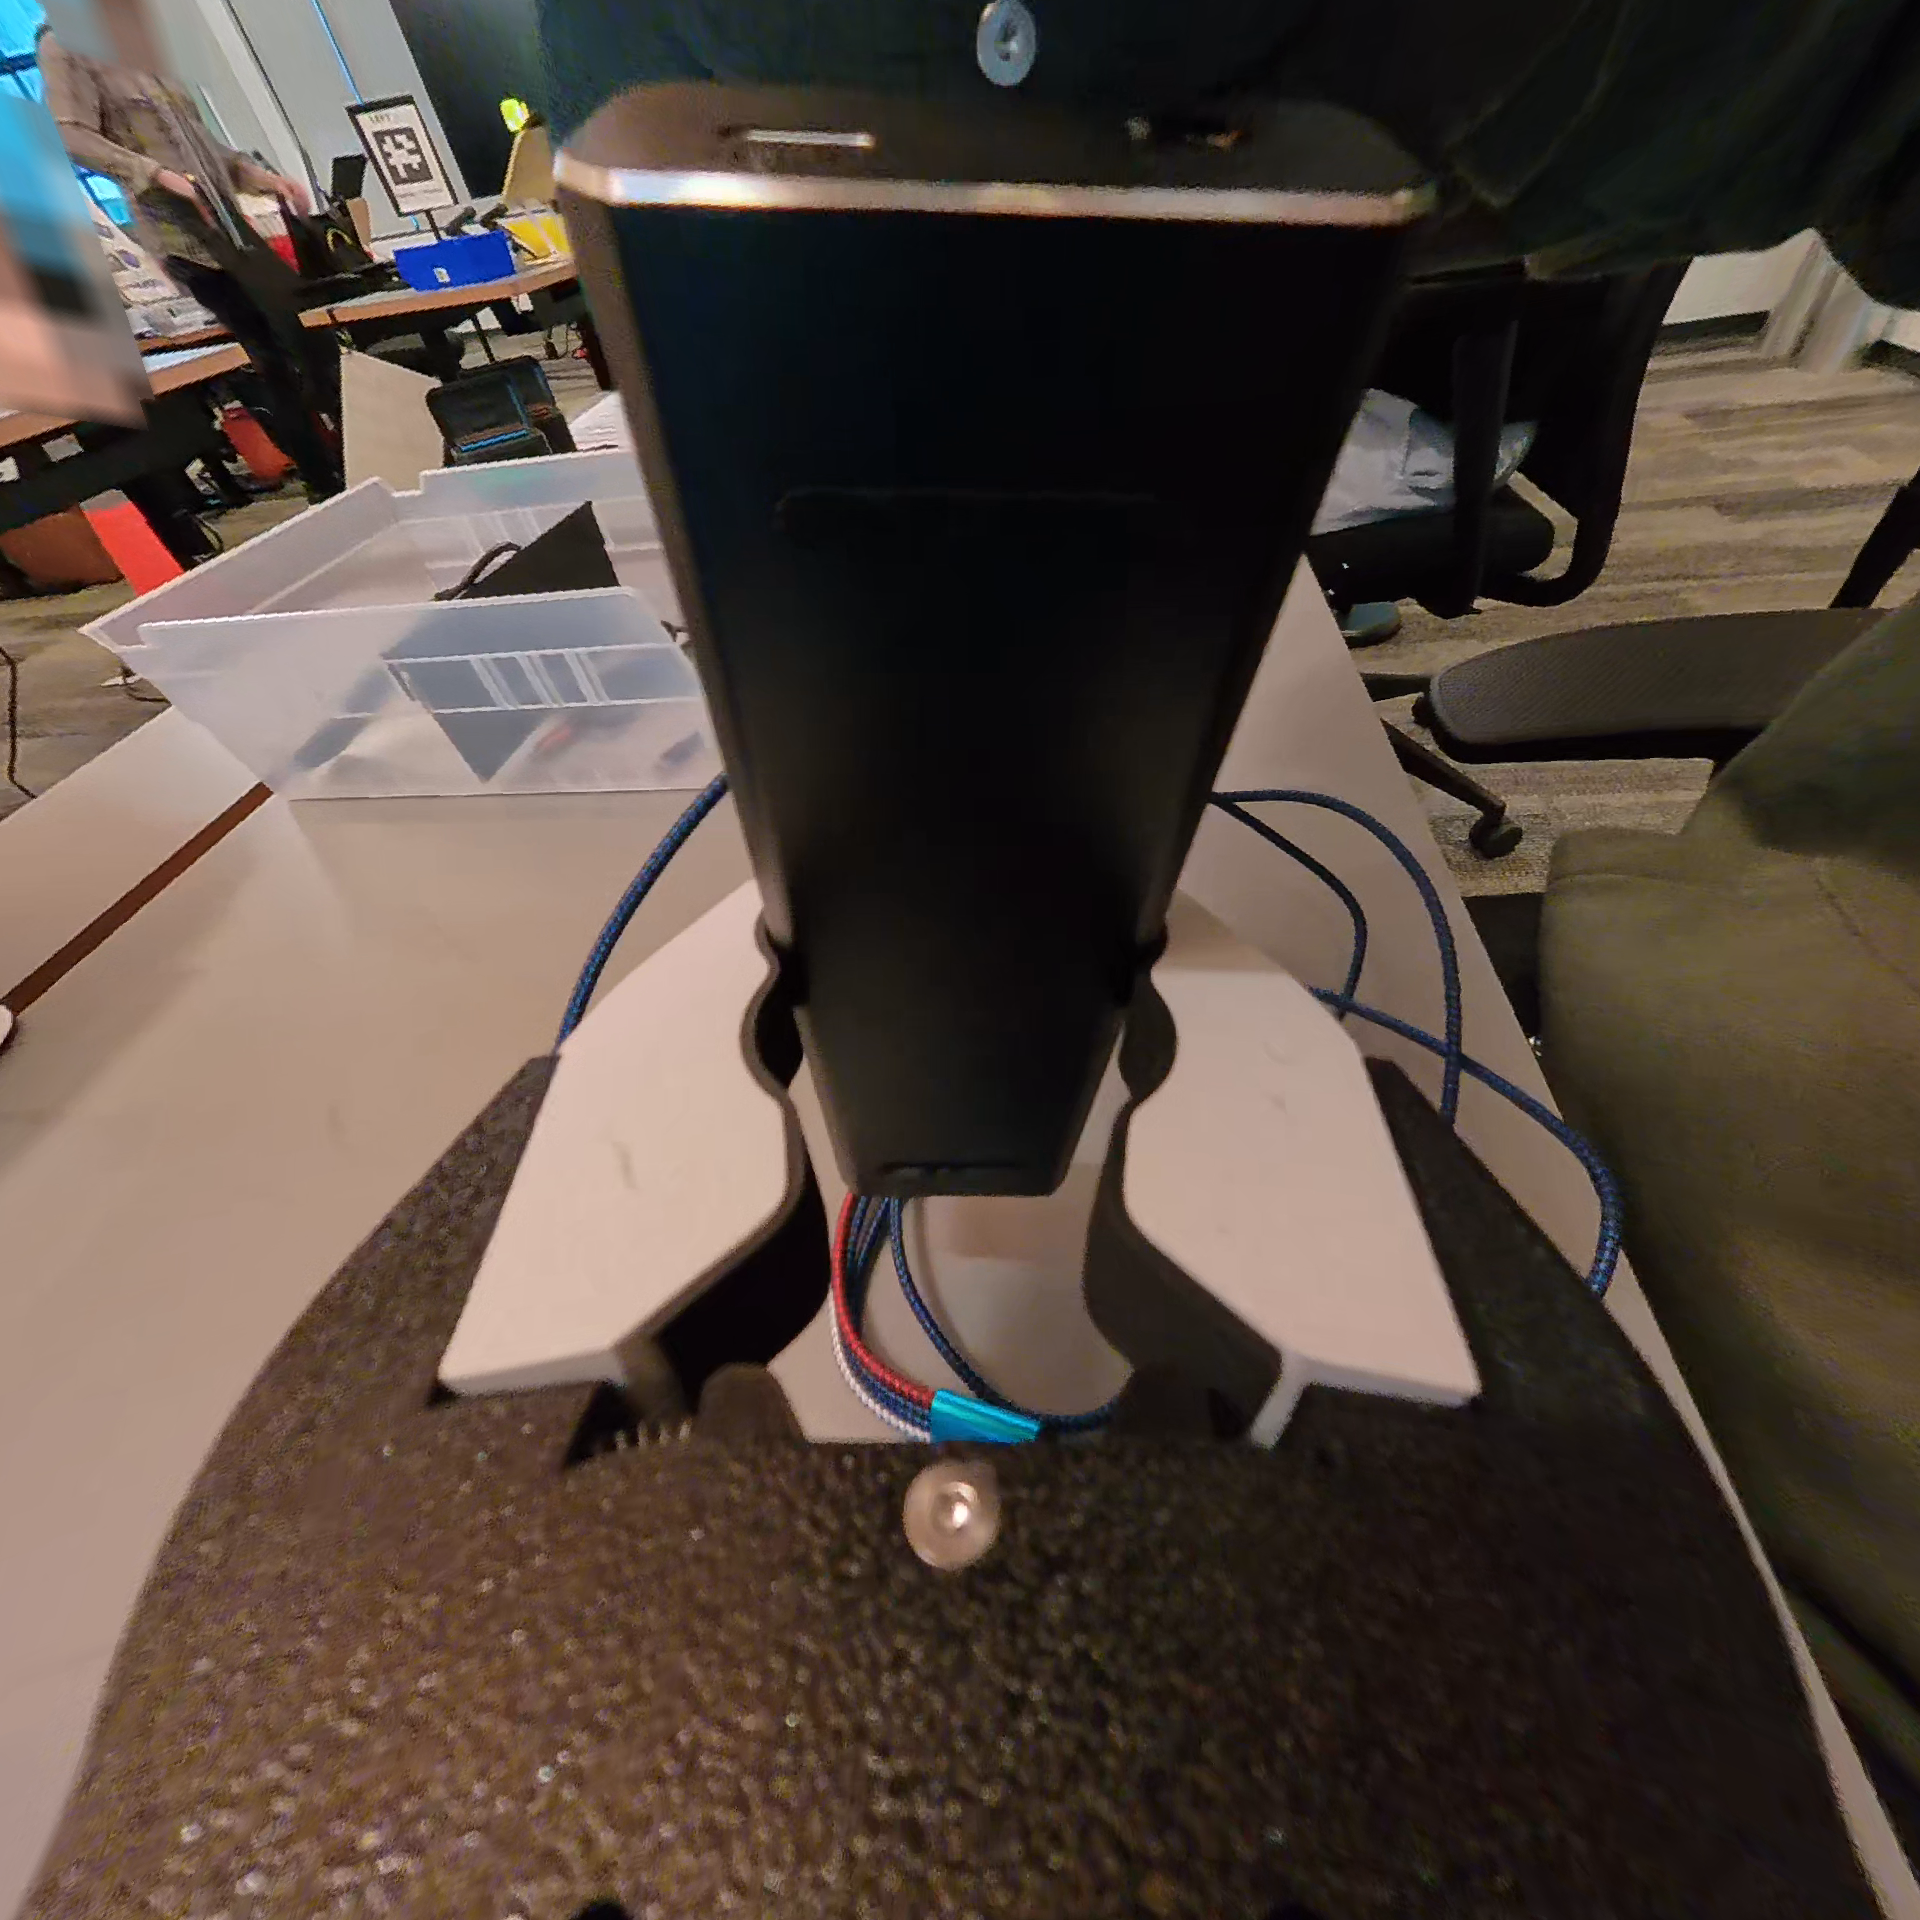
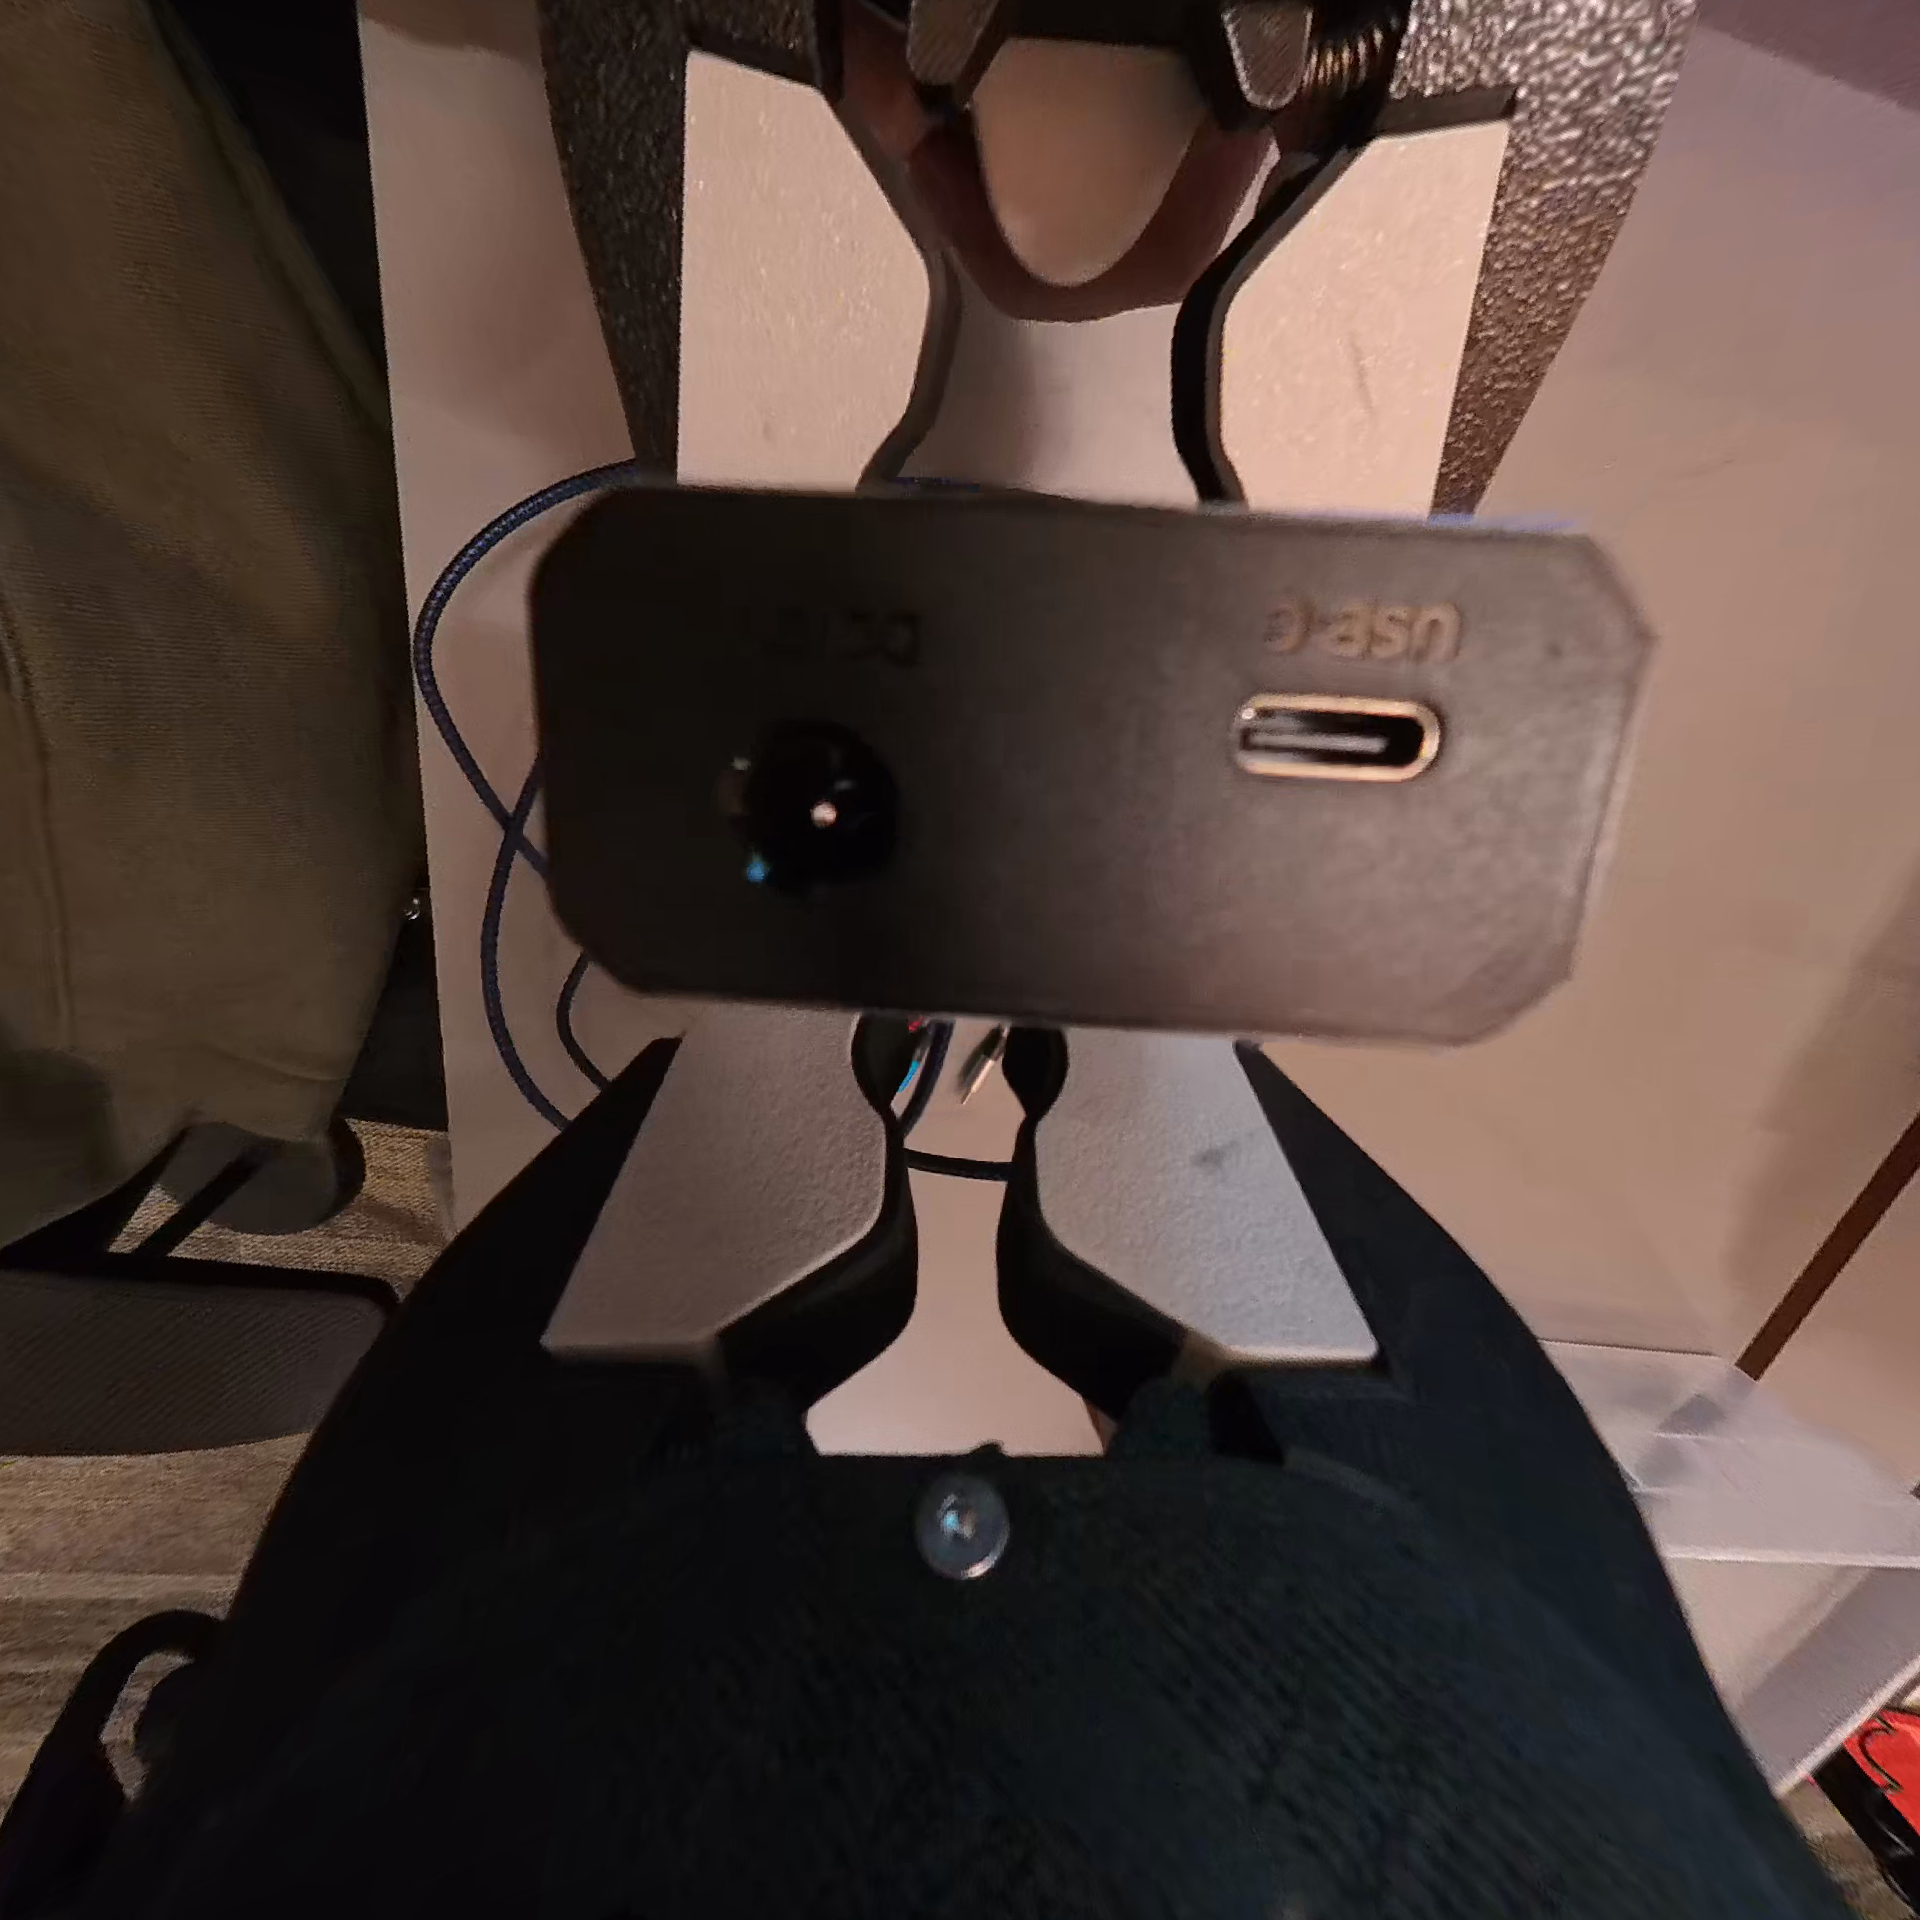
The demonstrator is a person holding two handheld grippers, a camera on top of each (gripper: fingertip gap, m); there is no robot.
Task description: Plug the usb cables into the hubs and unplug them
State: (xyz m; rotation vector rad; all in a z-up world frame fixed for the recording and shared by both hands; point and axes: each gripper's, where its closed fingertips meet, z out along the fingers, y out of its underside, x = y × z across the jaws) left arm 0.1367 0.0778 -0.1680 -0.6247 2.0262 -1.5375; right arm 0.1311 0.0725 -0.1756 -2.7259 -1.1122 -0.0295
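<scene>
left tongs (image 1: 961, 997) clamp hub (image 1: 997, 644) upright, ports facing right tongs | right tongs (image 2: 961, 1081) nearly closed, maybe pinching a plug, cannot tell | cables (image 1: 1392, 935) loose on surface (image 1: 260, 1039)

White table (image 1: 260, 1039): blue cable (image 1: 1403, 883), clear bin (image 1: 312, 675).
</scene>
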